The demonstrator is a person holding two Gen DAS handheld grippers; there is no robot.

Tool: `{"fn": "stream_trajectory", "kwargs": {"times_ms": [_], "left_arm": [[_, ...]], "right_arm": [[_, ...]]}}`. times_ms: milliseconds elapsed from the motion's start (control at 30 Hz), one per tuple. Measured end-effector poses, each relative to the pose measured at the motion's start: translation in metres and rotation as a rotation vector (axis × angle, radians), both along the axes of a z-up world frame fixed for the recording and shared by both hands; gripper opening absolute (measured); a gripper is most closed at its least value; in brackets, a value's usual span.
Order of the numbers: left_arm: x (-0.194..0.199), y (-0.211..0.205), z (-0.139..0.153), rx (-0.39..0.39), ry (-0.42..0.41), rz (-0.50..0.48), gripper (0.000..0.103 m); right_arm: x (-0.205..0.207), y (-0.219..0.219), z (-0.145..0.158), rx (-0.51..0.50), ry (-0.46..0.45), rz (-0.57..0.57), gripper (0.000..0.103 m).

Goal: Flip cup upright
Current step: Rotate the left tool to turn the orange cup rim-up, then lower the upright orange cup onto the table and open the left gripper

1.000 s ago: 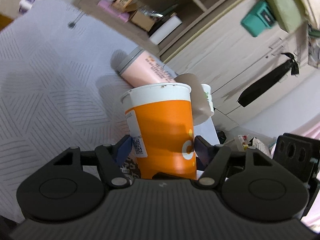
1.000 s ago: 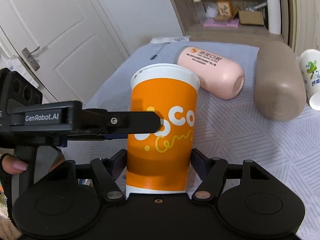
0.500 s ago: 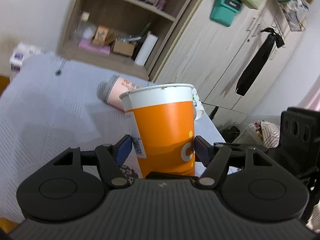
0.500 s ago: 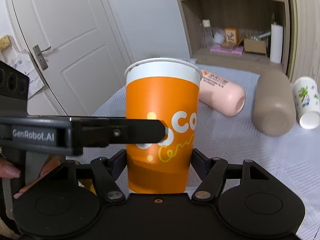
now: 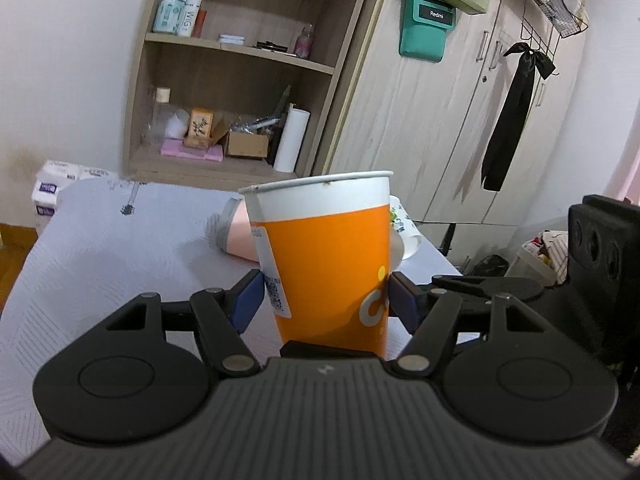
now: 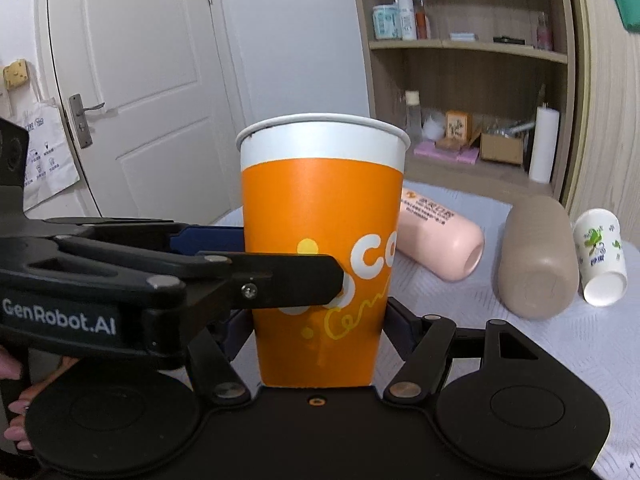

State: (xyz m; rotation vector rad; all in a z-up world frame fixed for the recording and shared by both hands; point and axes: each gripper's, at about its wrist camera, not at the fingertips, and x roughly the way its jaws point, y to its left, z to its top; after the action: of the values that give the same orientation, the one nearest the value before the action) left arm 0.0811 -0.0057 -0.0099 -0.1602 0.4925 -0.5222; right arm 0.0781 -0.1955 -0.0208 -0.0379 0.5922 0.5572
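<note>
Left gripper [image 5: 326, 300] and right gripper [image 6: 320, 320] both clamp the orange cup [image 6: 322, 248] low on its wall, mouth up, in front of the pink bottle [image 6: 440, 244]. Thin paper, light, crushable: grip low, gently.

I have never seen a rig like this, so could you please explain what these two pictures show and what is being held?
No robot arm here: a person holds a two-finger gripper in each hand, each carrying a fisheye camera looking along its fingers. One picture is from the left gripper, the other from the right gripper. Both are closed on the same orange paper cup, held upright with its rim on top. Behind it, on the grey patterned cloth, lie a pink cup, a brown cup and a small white cup, all on their sides.
</note>
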Motion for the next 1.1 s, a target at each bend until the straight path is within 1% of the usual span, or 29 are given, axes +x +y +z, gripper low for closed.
{"fn": "stream_trajectory", "kwargs": {"times_ms": [200,267,333,467,600,767,900,1100], "left_arm": [[0.013,-0.003,-0.01,0.048,-0.054,-0.008,0.067],[0.018,-0.008,-0.014,0.082,-0.073,-0.023,0.067],[0.024,-0.014,-0.016,0.123,-0.087,-0.041,0.067],[0.031,-0.02,-0.02,0.143,-0.111,-0.073,0.067],[0.036,-0.022,-0.025,0.126,-0.11,-0.085,0.067],[0.033,-0.023,-0.028,0.105,-0.117,-0.105,0.067],[0.031,-0.025,-0.026,0.095,-0.119,-0.119,0.067],[0.032,-0.019,-0.03,0.061,-0.094,-0.12,0.067]], "right_arm": [[0.006,0.014,-0.018,-0.061,-0.136,-0.051,0.074],[0.01,0.017,-0.026,-0.081,-0.18,-0.064,0.074],[0.019,0.015,-0.03,-0.069,-0.168,-0.09,0.074],[0.03,0.009,-0.037,-0.038,-0.158,-0.12,0.074],[0.033,0.009,-0.042,-0.064,-0.184,-0.135,0.074],[0.037,0.004,-0.044,-0.057,-0.171,-0.133,0.075],[0.036,0.006,-0.045,-0.084,-0.167,-0.149,0.075],[0.033,0.007,-0.047,-0.098,-0.174,-0.143,0.075]]}}
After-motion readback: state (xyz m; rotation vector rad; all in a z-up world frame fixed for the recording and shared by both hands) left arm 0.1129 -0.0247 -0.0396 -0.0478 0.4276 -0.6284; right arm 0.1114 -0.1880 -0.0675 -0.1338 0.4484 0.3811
